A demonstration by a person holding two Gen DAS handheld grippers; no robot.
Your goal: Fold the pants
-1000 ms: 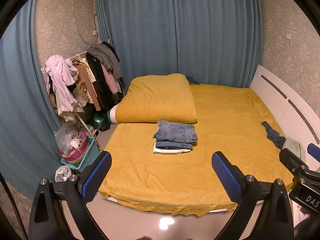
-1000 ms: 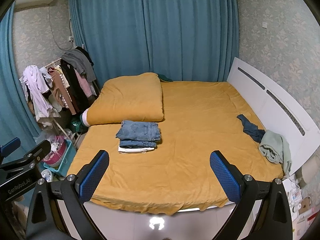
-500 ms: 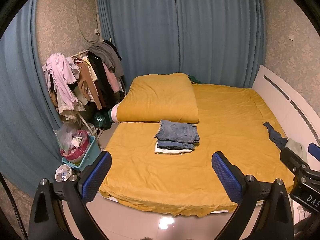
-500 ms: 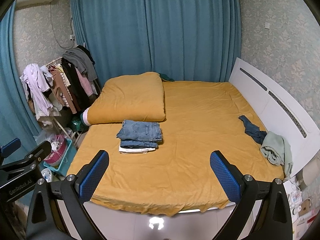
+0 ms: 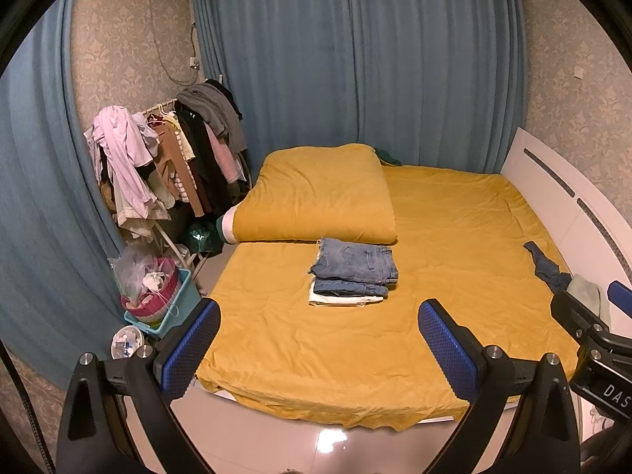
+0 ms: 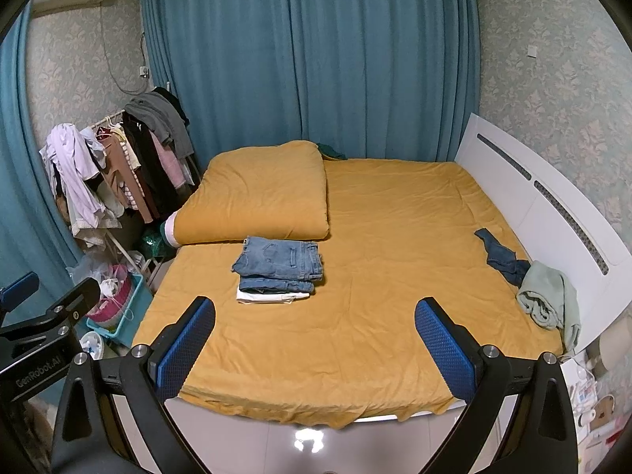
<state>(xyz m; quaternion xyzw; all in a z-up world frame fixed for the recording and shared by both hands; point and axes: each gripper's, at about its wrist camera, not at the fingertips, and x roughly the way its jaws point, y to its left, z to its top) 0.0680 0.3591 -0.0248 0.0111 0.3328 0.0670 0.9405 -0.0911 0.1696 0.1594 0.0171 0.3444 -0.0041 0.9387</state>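
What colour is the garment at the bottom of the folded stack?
White, under two blue denim pairs; clearest in the right wrist view.

The left tongs [image 6: 23,355] read "GenRobot.AI"; the right tongs [image 5: 604,379] show "DAS".

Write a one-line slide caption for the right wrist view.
Open right gripper faces a yellow bed holding a stack of folded pants, with unfolded garments by the headboard.

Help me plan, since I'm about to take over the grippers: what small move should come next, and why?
Probably carry the right gripper toward the crumpled dark-blue garment by the headboard. Both it and the left gripper are open, empty and short of the bed. A folded stack already lies there, while that garment and the pale green one beside it lie unfolded.
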